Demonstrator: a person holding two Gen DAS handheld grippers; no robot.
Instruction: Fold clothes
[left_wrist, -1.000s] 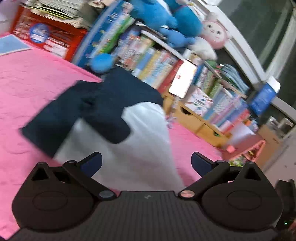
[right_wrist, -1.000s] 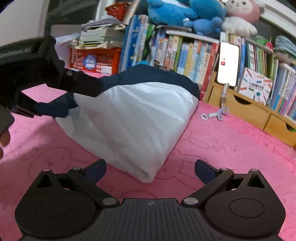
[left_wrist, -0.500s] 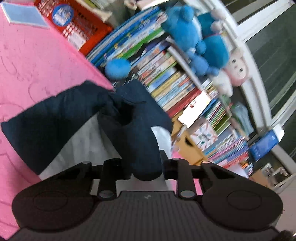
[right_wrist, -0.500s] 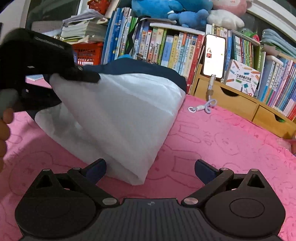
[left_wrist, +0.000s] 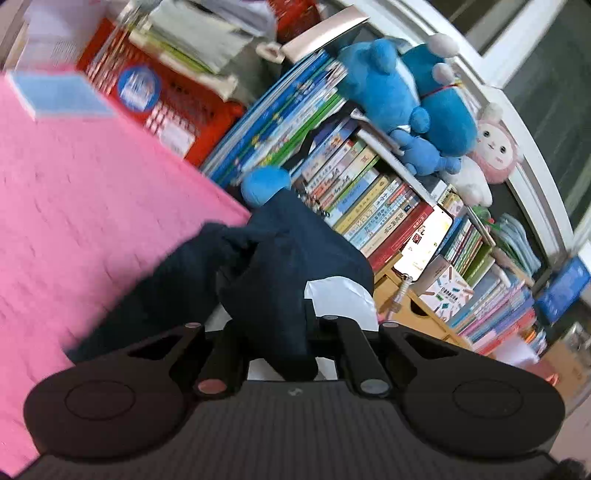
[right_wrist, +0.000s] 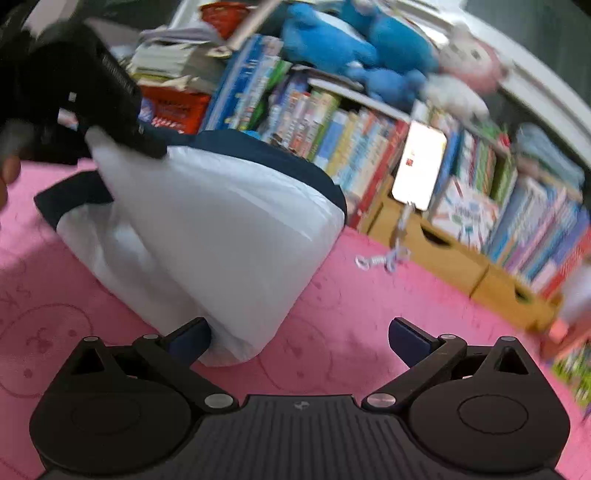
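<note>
We're seeing the left gripper (left_wrist: 275, 332) just closing, clamping the shirt's (right_wrist: 221, 229) navy sleeve (left_wrist: 273, 295) and holding it above the pink mat (right_wrist: 351, 314). The right gripper (right_wrist: 299, 339) is gaping wide, its left finger touching the shirt's white hem beside the bookshelf (right_wrist: 369, 147).

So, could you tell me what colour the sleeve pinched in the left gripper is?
Dark navy sleeve, on a white-bodied shirt; best seen in the left wrist view.

Our pink corner
At twelve o'clock we see a packed bookshelf (right_wrist: 332, 140); pink mat (right_wrist: 332, 295) below; window (left_wrist: 546, 74) at two.
</note>
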